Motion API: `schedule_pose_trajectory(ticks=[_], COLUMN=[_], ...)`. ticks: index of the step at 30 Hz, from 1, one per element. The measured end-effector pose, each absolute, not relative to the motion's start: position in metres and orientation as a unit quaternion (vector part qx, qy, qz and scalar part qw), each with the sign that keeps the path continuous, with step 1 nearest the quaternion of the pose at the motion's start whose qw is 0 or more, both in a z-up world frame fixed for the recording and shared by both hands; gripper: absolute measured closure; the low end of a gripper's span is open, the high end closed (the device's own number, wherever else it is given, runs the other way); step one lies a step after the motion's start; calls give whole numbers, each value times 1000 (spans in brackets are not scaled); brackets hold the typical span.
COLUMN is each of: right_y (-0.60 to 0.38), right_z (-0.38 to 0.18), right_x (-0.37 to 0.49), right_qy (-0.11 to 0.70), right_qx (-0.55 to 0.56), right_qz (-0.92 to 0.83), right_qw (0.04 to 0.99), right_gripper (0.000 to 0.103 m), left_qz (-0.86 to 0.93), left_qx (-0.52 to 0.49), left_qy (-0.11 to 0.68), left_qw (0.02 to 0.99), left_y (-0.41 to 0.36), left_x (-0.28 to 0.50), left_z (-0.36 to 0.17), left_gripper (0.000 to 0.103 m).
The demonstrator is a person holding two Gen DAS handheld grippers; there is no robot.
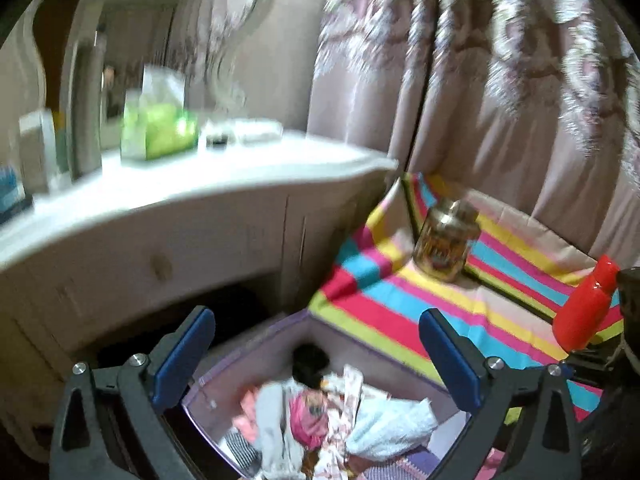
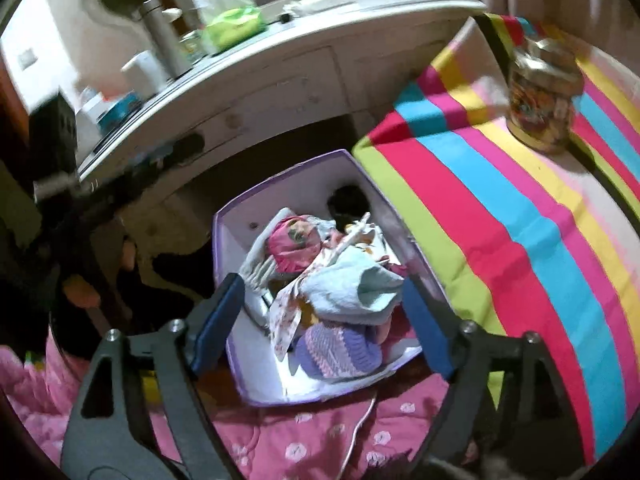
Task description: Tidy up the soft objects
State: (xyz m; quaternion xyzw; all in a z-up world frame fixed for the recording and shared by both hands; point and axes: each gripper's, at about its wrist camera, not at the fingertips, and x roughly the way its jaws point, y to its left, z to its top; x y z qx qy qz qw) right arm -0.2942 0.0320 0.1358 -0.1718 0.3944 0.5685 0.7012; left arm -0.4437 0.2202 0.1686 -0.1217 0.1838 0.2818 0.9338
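Evidently both hand-held grippers, left [image 1: 316, 360] and right [image 2: 324, 316], gape empty above the box [image 2: 236, 216], where the soft things [image 2: 344, 288] lie piled together, gathered for tidiness beside the striped bed [image 2: 500, 220].

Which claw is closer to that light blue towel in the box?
Right, I think. The right claw hangs open right over the light blue towel in the box; the left claw, also open, looks higher and farther back.
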Motion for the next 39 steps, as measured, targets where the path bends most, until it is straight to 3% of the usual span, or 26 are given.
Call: schedule_pose_trajectory(ticks=[3, 6, 11, 15, 25, 39], right_y=[32, 34, 38, 43, 41, 46], right_z=[143, 138, 102, 74, 78, 68], right_x=[-316, -330, -326, -316, -298, -306], right_qy=[369, 369, 429, 477, 467, 469], right_qx=[-231, -271, -286, -291, -260, -271], right_qz=[556, 536, 509, 473, 434, 442], right_qw=[708, 709, 689, 681, 725, 715], right_gripper=[15, 8, 8, 8, 8, 8], left_qz=[300, 341, 363, 358, 364, 362], left_qx=[-102, -119, -148, -182, -202, -214], left_qy=[174, 217, 366, 413, 417, 422], left_qw=[932, 907, 844, 817, 808, 803], left_y=[204, 197, 204, 206, 210, 212], left_x=[-451, -449, -421, -418, -420, -422], left_z=[184, 171, 106, 68, 55, 49], left_gripper=[0, 0, 0, 0, 0, 0])
